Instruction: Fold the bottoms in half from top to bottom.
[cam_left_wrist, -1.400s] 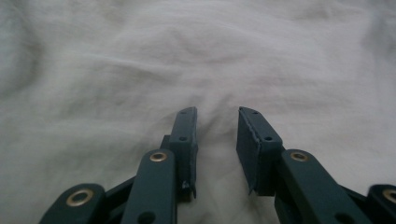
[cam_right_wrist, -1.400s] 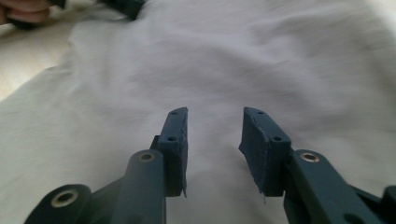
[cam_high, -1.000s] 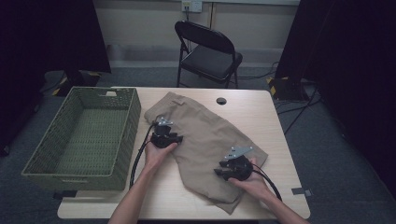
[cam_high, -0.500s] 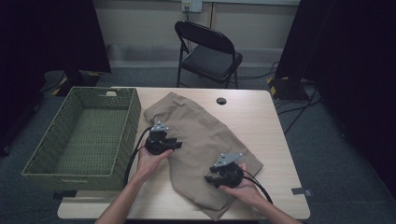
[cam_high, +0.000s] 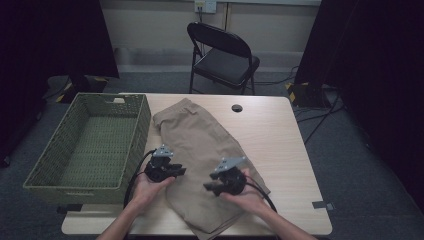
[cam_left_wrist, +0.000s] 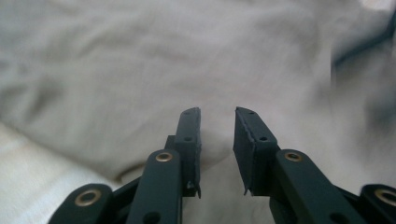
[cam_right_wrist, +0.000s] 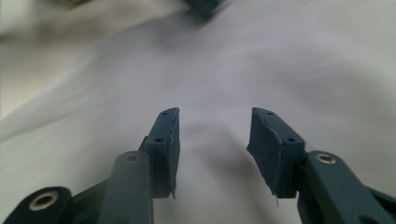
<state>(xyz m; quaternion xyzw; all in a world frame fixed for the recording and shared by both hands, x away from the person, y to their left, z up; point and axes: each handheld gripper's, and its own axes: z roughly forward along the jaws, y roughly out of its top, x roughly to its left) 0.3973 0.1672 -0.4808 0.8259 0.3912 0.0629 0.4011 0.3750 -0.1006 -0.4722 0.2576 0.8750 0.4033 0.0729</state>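
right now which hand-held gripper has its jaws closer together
The left hand-held gripper, near the basket side of the tan shorts. Its jaws have just been closing with nothing between them; the right hand-held gripper gapes wider.

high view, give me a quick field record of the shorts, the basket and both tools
shorts: tan, spread flat on the table, lying diagonally
basket: green woven, on the table's left, nothing inside
left tool: over the shorts' left edge, jaws have just been closing, a narrow gap left, no cloth pinched
right tool: over the shorts' lower part, jaws open, nothing between them
chair: black folding, behind the table
black disc: on the table's far edge
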